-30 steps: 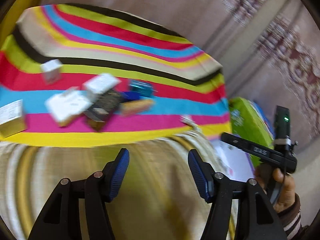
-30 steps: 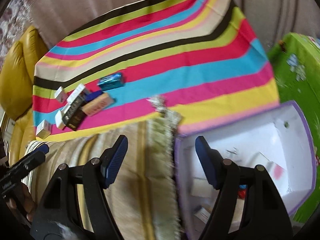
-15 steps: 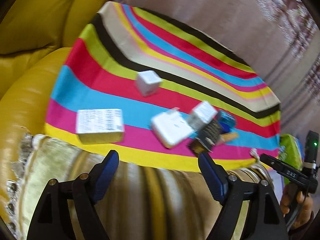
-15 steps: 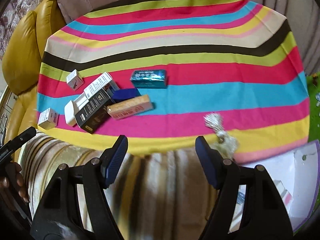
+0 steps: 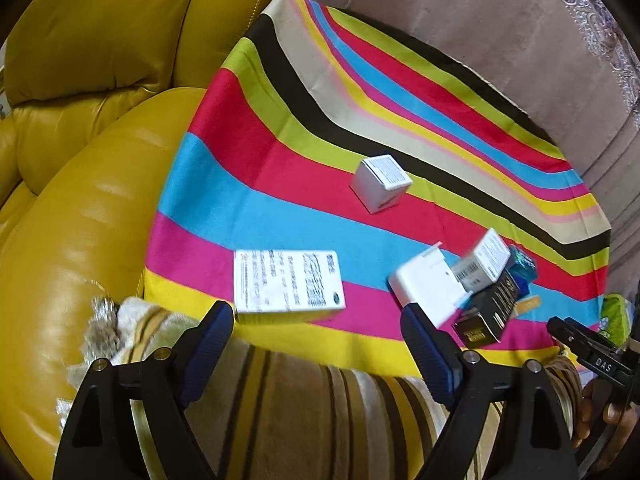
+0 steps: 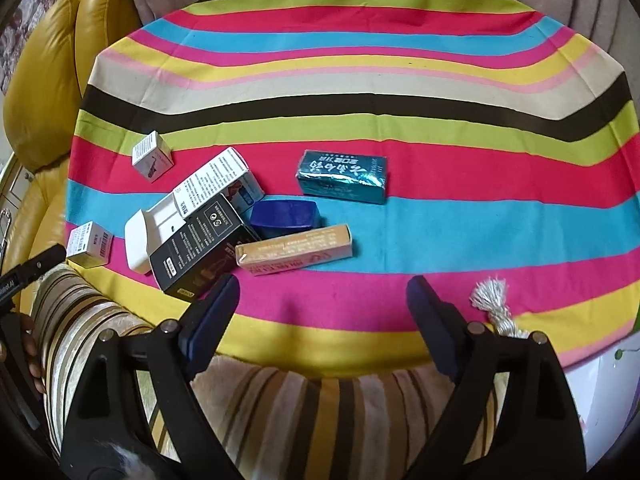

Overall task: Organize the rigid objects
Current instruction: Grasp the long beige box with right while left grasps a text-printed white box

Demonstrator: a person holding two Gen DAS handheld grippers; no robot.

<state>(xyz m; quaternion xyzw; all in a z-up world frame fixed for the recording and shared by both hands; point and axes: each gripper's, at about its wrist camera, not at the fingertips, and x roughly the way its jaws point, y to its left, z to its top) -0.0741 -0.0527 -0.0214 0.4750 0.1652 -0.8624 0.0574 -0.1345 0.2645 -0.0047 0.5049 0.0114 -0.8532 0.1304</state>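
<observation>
Several small boxes lie on a striped cloth [image 6: 400, 128]. My left gripper [image 5: 318, 344] hangs just in front of a flat white labelled box [image 5: 286, 286], jaws opening with nothing between them. A white cube box [image 5: 380, 182] sits farther back. A pile of a white box [image 5: 430, 286], a black box [image 6: 200, 254], a blue case [image 6: 286, 214] and a tan box [image 6: 294, 250] lies to the right. My right gripper [image 6: 322, 300] hovers over the pink stripe below the tan box, jaws opening and empty. A teal box [image 6: 344, 176] lies apart.
A yellow leather armchair [image 5: 80, 160] borders the cloth on the left. A striped cushion [image 6: 300, 412] lies under both grippers. A tassel [image 6: 492, 304] rests at the cloth's right edge, and a white bin's corner [image 6: 592, 392] shows at lower right.
Both grippers have swung left across the cloth and widened their jaws. The white bin has slid almost out of the right wrist view; the armchair has come into the left one.
</observation>
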